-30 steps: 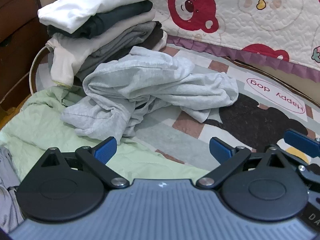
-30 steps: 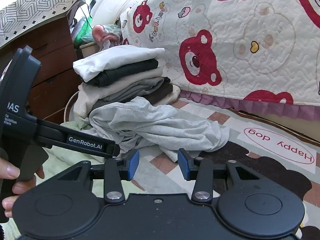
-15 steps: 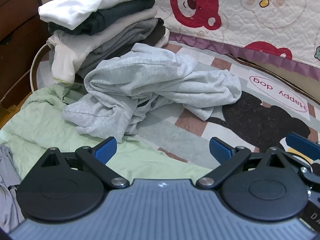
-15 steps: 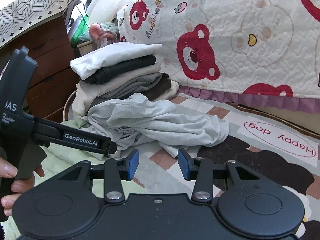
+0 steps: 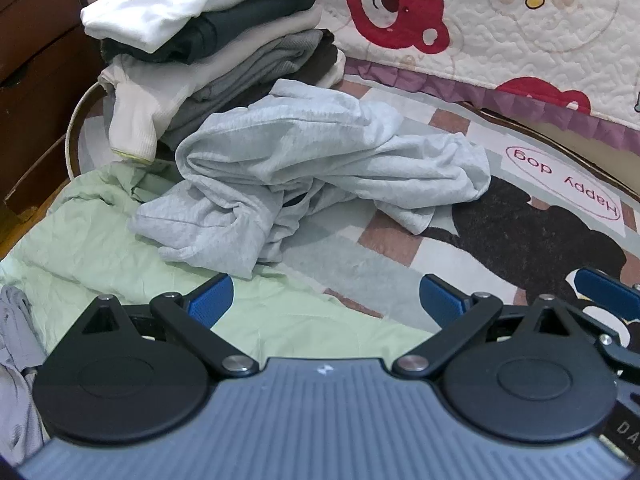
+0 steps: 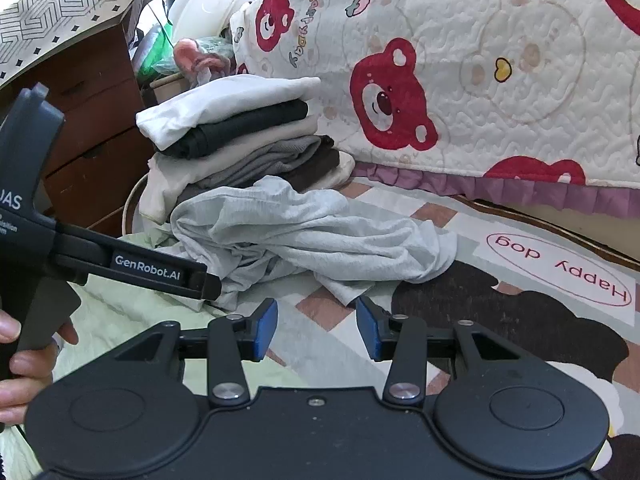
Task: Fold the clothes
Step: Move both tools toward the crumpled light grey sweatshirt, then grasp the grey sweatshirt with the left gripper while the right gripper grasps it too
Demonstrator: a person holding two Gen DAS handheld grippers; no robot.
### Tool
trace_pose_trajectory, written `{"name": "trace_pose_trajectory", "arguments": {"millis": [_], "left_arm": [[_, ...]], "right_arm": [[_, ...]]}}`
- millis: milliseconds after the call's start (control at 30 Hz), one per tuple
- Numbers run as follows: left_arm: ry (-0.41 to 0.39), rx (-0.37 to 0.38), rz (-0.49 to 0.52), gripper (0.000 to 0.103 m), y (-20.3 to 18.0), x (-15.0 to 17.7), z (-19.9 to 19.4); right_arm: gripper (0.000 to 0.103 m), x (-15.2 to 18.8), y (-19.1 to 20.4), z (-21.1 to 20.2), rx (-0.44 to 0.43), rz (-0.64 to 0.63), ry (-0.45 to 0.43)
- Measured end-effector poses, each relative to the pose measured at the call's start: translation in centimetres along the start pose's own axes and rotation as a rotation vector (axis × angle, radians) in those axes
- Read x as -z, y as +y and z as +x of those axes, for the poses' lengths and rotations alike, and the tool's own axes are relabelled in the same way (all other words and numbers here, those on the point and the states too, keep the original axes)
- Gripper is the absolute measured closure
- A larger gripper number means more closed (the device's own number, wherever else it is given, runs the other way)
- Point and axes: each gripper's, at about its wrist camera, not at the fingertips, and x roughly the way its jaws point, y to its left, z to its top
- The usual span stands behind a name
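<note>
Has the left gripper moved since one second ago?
Yes. The left gripper has come closer to the crumpled grey garment, which now looks larger against the folded stack.

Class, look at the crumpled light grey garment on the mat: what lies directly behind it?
Behind the crumpled grey garment stands a stack of folded clothes, white piece on top, then dark, cream and grey layers. The stack's bottom layers are hidden by the garment.

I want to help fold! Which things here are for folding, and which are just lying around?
For folding: crumpled light grey cotton garment; pale green wrinkled cloth; stack of folded clothes.

Lying around: bear-print quilted blanket; brown wooden drawers; "Happy dog" rug.
</note>
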Motion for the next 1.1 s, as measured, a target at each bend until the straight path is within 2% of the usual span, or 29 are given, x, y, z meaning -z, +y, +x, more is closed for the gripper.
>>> {"name": "trace_pose_trajectory", "arguments": {"millis": [333,433,533,600,700,733,800,833,867,1000,1100], "left_arm": [[0.005,-0.013,-0.011,0.002,0.3,0.4,0.7],[-0.016,-0.032,-0.01,0.001,0.6,1.1,1.7],[-0.044,-0.018,-0.012,0.002,1.6,1.7,3.0],[-0.074,-0.014,-0.012,0.002,2.5,1.9,3.6],[-0.067,-0.031,-0.038,0.003,4.7,1.4,5.2],[-0.076,-0.032,-0.047,0.004,5.4,1.0,5.7],[-0.097,-0.03,-0.06,0.02,6.9,0.3,6.8],[-0.098,-0.027,-0.065,0.022,7.6,-0.2,7.5],[-0.105,-0.022,-0.066,0.029,8.1,-0.6,7.9],[-0.167,-0.016,-0.045,0.04,9.9,-1.9,8.9],[-0.223,-0.011,-0.034,0.043,11.0,-2.8,8.9]], "right_arm": [[0.052,0.3,-0.3,0.5,-0.001,0.013,0.016],[0.042,0.9,-0.6,1.3,-0.017,0.036,0.033],[0.041,2.3,-1.7,3.4,-0.058,0.179,0.095],[0.041,1.9,-2.5,4.9,-0.088,0.256,0.11],[0.041,1.2,-3.6,7.1,-0.134,0.369,0.13],[0.041,0.9,-3.9,7.9,-0.149,0.407,0.137],[0.041,0.5,-4.6,9.4,-0.18,0.483,0.15],[0.041,0.2,-5.0,10.1,-0.195,0.521,0.157],[0.041,0.0,-5.4,10.9,-0.21,0.558,0.163],[0.041,-1.1,-7.2,14.5,-0.242,0.74,0.2],[0.04,-2.0,-7.9,17.0,-0.267,0.861,0.216]]}}
